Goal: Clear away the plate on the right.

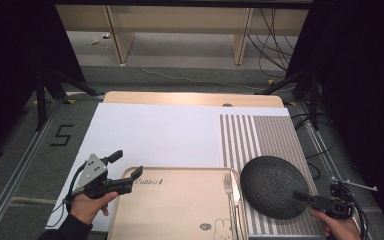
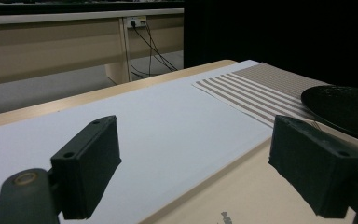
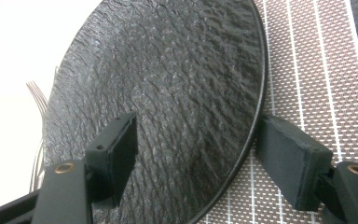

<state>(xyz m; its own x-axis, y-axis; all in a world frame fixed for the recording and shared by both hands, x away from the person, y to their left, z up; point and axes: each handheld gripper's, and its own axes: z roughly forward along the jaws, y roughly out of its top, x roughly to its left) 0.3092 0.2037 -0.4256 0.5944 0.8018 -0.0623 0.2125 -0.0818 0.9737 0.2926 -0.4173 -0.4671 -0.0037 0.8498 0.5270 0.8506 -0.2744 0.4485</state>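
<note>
Fingers of the right gripper (image 3: 196, 154) are straddling the round black textured plate's (image 3: 168, 84) rim, wide open, readying a pinch; left gripper (image 1: 126, 170) is hovering open-fingered, holding nothing, over the gold tray (image 1: 180, 205).

Cut off and covered

The tray (image 1: 180, 210) runs off the bottom edge; the plate (image 1: 274, 186) covers part of the fork (image 1: 228, 192); the tray's small print is unreadable.

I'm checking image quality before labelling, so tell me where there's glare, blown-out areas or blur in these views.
High view: soft overall, glare along the table's far edge. Left gripper view: jaws sharp, black plate dark against an unlit background. Right gripper view: tray blown out to white, plate texture crisp, fork tines faint.
</note>
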